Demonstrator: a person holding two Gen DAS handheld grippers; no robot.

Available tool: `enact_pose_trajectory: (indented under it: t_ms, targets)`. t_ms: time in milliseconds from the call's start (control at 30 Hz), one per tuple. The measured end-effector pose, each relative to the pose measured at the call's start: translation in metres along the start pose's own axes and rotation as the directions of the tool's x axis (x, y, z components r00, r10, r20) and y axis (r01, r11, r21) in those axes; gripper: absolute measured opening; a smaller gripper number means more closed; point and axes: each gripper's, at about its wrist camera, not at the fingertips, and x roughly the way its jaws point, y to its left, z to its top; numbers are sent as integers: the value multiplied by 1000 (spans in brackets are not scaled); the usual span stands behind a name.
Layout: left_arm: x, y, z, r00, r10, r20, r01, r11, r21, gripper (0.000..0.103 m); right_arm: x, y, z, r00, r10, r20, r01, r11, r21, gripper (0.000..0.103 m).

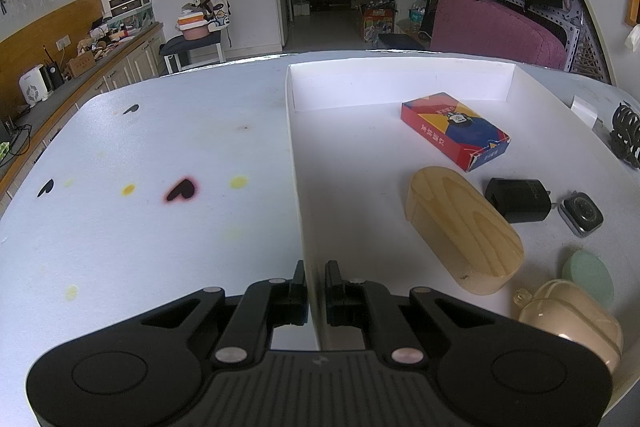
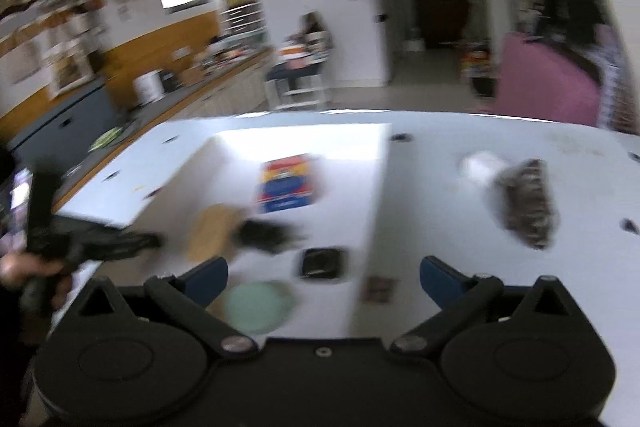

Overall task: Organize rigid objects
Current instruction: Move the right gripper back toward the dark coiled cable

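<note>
Scene: a white surface (image 1: 160,155) with a shallow white tray (image 1: 298,167) on it, seen from two hand-held grippers.
Tray contents: a red and blue card box (image 1: 454,129), a rounded wooden block (image 1: 460,227), a black charger (image 1: 518,199), a smartwatch face (image 1: 582,213), a mint green disc (image 1: 588,277) and a beige earbud case (image 1: 572,323).
Left gripper (image 1: 316,283): its fingers are closed on the tray's near left wall, one inside and one outside, apparently steadying the tray.
Right gripper (image 2: 324,277): its blue-padded fingers stand wide apart with nothing pressed between them; the view is blurred.
Thing still outside: a dark hair claw clip (image 2: 526,203) lies on the surface to the right of the tray, beside a white paper scrap (image 2: 480,167).
Direction from the right fingers: the clip lies ahead and to the right, well apart from the tips.
Long axis: it appears to run mostly away from the camera, slightly slanted; blur keeps this uncertain.
Nearer hand: the right, judging by the layout; the left is occupied with the tray wall on the far side.
Likely requirement: swing right and forward, with the fingers closing across the clip's narrow width.
</note>
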Motion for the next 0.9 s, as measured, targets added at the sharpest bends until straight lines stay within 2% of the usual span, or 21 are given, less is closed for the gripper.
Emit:
enact_pose_trajectory:
  t_ms: [133,167,267,433,633,667,700,733,833,900]
  targets:
    - [0,0,0,1000,0,0,0,1000,0,7,7,-38,3,986,-160,48,157,986,60,101]
    - [0,0,0,1000,0,0,0,1000,1,7,10,-47,4,980,-193,56,190,980,63,98]
    - [0,0,0,1000,0,0,0,1000,0,7,24,-70,12,964,-260,56,256,964,69,93]
    - [0,0,0,1000,0,0,0,1000,0,7,51,-104,29,954,-298,22,294,949,111,83]
    - [0,0,0,1000,0,0,0,1000,0,7,92,-110,38,932,-362,-24,362,932,22,77]
    - [0,0,0,1000,0,0,0,1000,0,7,99,-111,36,926,-377,-32,377,926,7,71]
    - [0,0,0,1000,0,0,0,1000,0,7,103,-112,35,921,-387,-38,387,922,-3,56]
    - [0,0,0,1000,0,0,0,1000,0,7,107,-114,33,917,-397,-47,397,918,-2,51]
    - [0,0,0,1000,1,0,-1,1000,1,7,100,-124,30,926,-374,-44,376,924,74,47]
    - [0,0,0,1000,1,0,-1,1000,1,7,88,-133,26,952,-303,-44,306,938,164,46]
